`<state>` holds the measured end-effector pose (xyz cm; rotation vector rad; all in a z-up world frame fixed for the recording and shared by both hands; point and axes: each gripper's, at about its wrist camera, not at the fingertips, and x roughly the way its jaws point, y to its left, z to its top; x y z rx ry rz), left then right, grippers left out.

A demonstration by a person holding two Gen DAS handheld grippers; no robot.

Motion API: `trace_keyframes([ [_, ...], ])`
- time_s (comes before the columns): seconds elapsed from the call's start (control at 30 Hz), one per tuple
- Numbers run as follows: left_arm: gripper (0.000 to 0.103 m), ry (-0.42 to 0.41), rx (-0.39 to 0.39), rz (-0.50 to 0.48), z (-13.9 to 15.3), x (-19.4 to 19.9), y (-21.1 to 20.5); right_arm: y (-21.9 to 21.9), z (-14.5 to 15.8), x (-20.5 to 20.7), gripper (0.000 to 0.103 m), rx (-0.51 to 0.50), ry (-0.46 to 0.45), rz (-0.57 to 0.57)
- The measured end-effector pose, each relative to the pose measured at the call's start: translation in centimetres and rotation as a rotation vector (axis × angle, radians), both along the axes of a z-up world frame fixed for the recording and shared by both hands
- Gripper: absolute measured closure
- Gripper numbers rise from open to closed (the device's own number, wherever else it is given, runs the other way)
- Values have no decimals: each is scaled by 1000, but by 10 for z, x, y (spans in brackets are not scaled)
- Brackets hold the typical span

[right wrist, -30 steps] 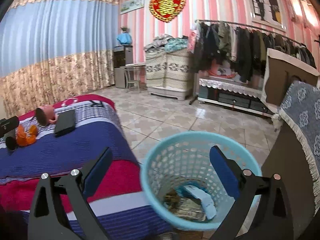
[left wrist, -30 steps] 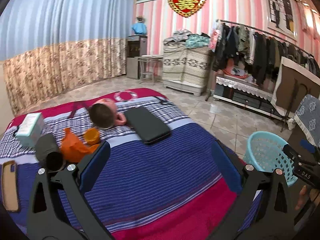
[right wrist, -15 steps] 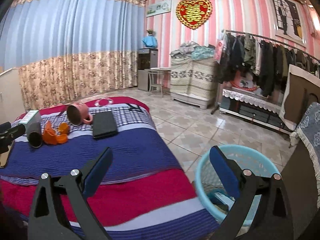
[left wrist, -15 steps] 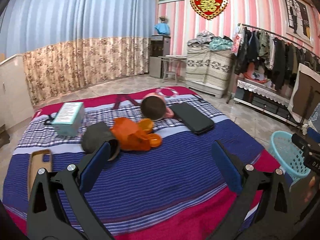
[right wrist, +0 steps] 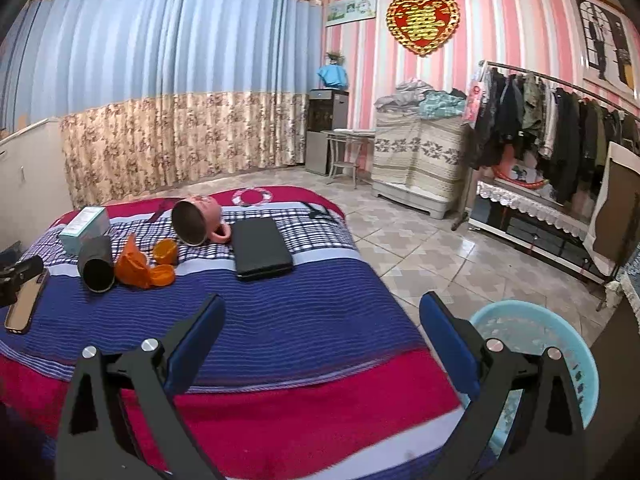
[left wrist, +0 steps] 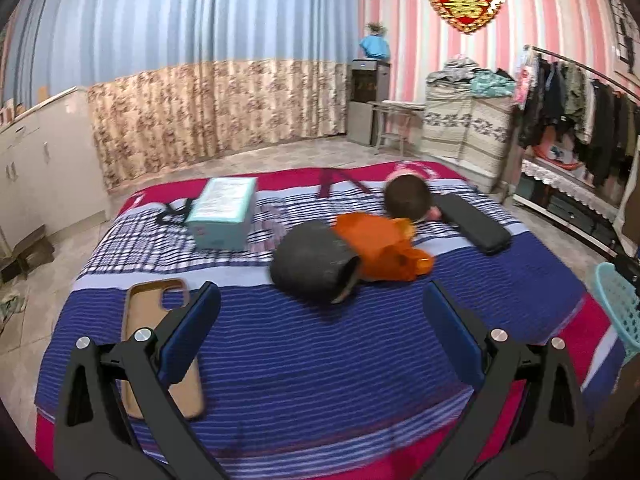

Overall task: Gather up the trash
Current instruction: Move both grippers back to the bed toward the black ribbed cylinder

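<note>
Both grippers are spread wide with nothing in them: left gripper (left wrist: pixel 320 328) over the striped blanket (left wrist: pixel 320 360), right gripper (right wrist: pixel 318 340) near the bed's edge. Orange wrapper (left wrist: pixel 376 246) lies mid-bed against a dark cup (left wrist: pixel 316 266). The blue basket (right wrist: pixel 560 360) stands on the floor, just right of the bed.

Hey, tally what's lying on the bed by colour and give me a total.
Orange: 3, crumpled bag, cup, lid
Black or dark grey: 2, flat case, cup
Teal: 1, box
Pink: 1, mug
Tan: 1, phone case
Total: 8
</note>
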<state>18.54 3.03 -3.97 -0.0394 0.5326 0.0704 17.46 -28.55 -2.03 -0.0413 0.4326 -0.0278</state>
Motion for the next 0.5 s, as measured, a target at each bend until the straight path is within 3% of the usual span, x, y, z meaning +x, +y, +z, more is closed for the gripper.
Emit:
trace_keyframes([
  [0.27, 6, 56, -21, 61, -18, 21, 38, 29, -10, 26, 7, -22, 36, 53],
  [0.5, 6, 93, -21, 25, -28, 53, 28, 47, -23, 53, 8, -30, 89, 100],
])
